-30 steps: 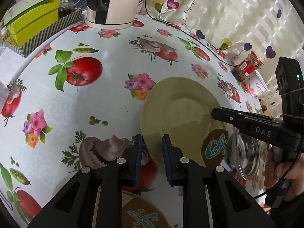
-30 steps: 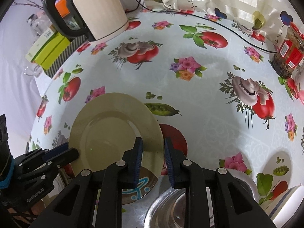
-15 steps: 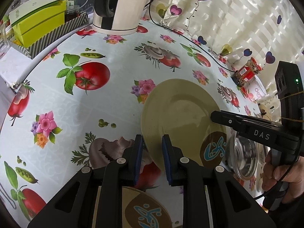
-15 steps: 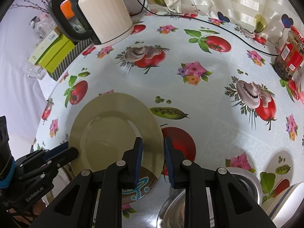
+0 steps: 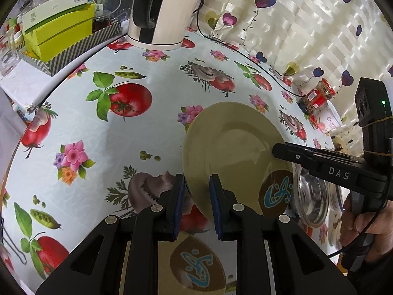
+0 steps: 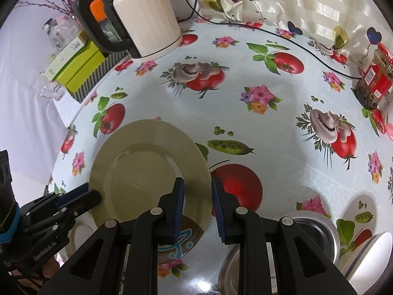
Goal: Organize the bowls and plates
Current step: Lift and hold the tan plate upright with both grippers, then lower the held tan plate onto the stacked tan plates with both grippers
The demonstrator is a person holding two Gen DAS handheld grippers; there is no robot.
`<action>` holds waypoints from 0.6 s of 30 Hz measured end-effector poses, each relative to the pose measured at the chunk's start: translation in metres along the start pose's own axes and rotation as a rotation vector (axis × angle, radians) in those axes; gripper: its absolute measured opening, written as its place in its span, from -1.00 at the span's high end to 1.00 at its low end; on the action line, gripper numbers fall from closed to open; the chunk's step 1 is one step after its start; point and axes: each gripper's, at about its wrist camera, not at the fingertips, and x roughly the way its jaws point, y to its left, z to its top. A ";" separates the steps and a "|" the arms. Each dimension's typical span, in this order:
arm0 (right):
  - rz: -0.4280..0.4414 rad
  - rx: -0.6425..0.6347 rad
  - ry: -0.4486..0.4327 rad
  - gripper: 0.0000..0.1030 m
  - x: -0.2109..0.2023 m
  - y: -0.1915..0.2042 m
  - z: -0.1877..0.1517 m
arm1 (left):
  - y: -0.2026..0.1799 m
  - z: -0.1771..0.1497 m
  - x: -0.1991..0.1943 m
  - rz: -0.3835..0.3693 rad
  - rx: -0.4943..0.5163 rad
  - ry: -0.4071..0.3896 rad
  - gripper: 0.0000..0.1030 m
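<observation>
A plain olive plate (image 5: 233, 147) (image 6: 145, 172) hangs tilted above the flowered tablecloth, held from both sides. My left gripper (image 5: 196, 184) is shut on its near rim, and it shows at the lower left of the right wrist view (image 6: 91, 195). My right gripper (image 6: 197, 189) is shut on the opposite rim; in the left wrist view it reaches in from the right (image 5: 278, 150), with a hand on its handle. Under the held plate lies a brown plate with a blue design (image 5: 277, 194) (image 6: 181, 241).
A second brown patterned plate (image 5: 196, 265) lies below my left gripper. Steel bowls (image 6: 316, 228) (image 5: 312, 201) and a white blue-striped bowl (image 6: 368, 253) stand at the right. A kettle (image 5: 159, 12), green boxes (image 5: 59, 32), a jar (image 6: 375, 78) and a black cable (image 6: 307, 49) line the far side.
Both grippers have risen a little with the olive plate still held between them. The table pattern has slid down in both views.
</observation>
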 end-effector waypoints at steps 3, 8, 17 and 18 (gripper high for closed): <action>0.001 -0.008 -0.001 0.56 -0.003 0.005 -0.002 | 0.002 -0.003 -0.005 0.005 -0.002 -0.003 0.58; 0.004 -0.019 0.002 0.56 -0.006 0.015 -0.007 | 0.009 -0.010 -0.014 0.021 -0.009 -0.008 0.58; 0.019 -0.034 0.018 0.56 -0.005 0.036 -0.026 | 0.021 -0.026 -0.030 0.048 -0.020 -0.017 0.58; 0.020 -0.036 0.019 0.56 -0.005 0.038 -0.028 | 0.023 -0.029 -0.032 0.051 -0.021 -0.018 0.58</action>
